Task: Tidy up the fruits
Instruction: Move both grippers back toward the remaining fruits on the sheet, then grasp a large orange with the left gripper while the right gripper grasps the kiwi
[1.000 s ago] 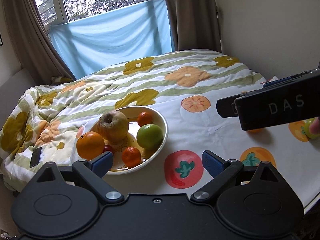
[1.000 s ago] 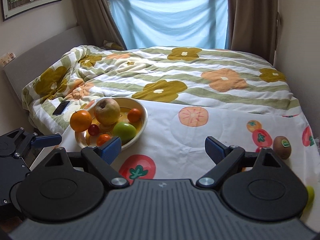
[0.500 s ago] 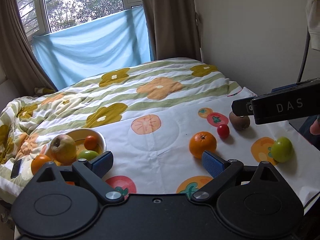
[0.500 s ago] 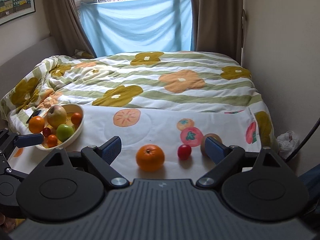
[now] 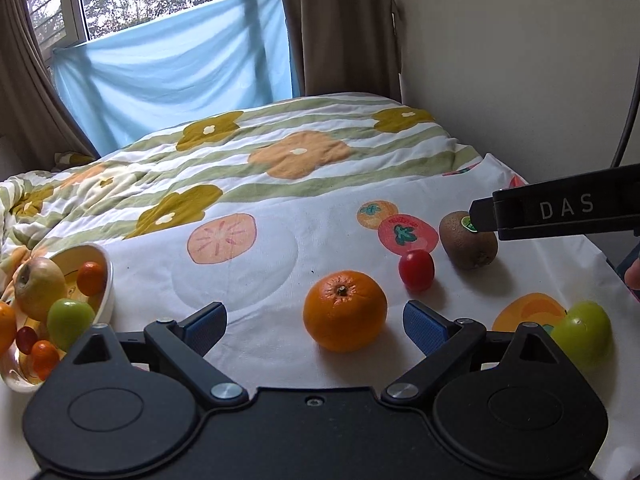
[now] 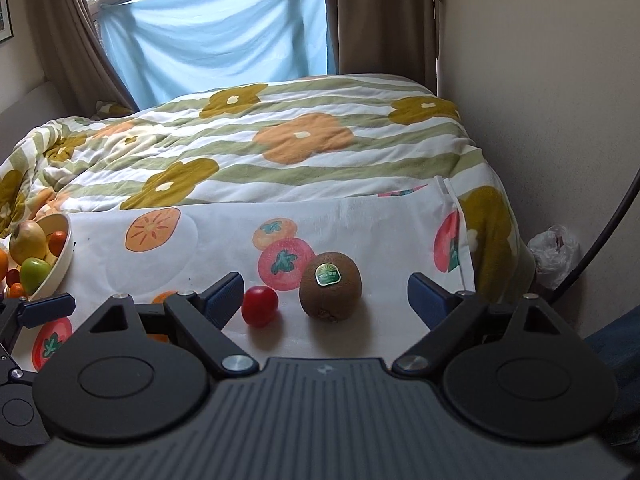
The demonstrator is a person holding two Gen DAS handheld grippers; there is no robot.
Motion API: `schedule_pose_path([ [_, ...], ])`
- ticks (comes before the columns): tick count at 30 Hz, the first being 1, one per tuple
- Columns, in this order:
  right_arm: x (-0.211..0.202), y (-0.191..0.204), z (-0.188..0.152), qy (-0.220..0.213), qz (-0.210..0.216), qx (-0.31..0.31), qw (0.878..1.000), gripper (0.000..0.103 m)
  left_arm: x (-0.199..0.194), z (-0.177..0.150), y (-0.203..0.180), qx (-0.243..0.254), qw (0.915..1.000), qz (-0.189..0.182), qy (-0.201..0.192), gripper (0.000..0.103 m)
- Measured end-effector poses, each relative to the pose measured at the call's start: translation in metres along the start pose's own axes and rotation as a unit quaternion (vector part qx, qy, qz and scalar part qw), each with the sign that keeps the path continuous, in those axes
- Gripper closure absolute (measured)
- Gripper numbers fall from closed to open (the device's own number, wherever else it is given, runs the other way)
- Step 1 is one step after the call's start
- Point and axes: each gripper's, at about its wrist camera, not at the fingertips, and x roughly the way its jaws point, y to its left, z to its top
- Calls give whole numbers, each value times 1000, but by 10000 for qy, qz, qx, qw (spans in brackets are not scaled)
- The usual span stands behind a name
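Landmark taken: the orange [image 5: 345, 311], resting on the fruit-print cloth [image 5: 248, 276] spread over the bed.

Left gripper [image 5: 315, 322]: jaws wide apart, nothing held. The orange sits between the blue fingertips and slightly ahead of them; contact with either pad is not evident.

Cherry tomato [image 5: 416, 271]: just beyond the orange and to its right, apart from it. Kiwi [image 5: 469, 241]: further right of the tomato, close beside it, green sticker on top. Small green fruit [image 5: 581, 332] (kind not determinable): well to the right of the orange, near the cloth's front edge.

Bowl [image 5: 107, 285]: well to the left of the orange, at the cloth's left end, tilted. It holds a yellowish apple [image 5: 39, 288], a green fruit [image 5: 70, 323] and several small orange and red fruits.

Right gripper [image 6: 326, 294]: jaws wide apart, empty. In its own view the kiwi [image 6: 331, 286] stands between the fingers, touching neither, with the cherry tomato [image 6: 259, 306] just beside the left finger. From the left wrist view one of its black fingers reaches in over the kiwi.

Floral quilt [image 5: 256, 148] lies behind the cloth.
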Motion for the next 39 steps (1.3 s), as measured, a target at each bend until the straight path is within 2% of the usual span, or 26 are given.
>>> schedule_pose_path([
  [7, 31, -5, 0, 166, -7, 47, 9999, 1, 35, 3, -4, -122, 9995, -48, 281, 16],
  [12, 44, -6, -1, 239, -12, -11, 9997, 6, 47, 2, -6, -177, 9990, -118, 393, 22],
  [16, 51, -7, -2, 327, -39, -22, 9995, 10, 52, 1, -8, -209, 9982, -327, 459, 38],
  [20, 59, -7, -3, 414, -41, -42, 9991, 16, 52, 1, -10, -112, 9985, -301, 440, 39],
  [34, 78, 1, -6, 496, -81, -117, 9987, 26, 45, -6, 7, -136, 9987, -102, 489, 39],
  [39, 83, 3, -7, 511, -125, -104, 9986, 37, 43, -9, 12, -163, 9987, 4, 490, 39],
])
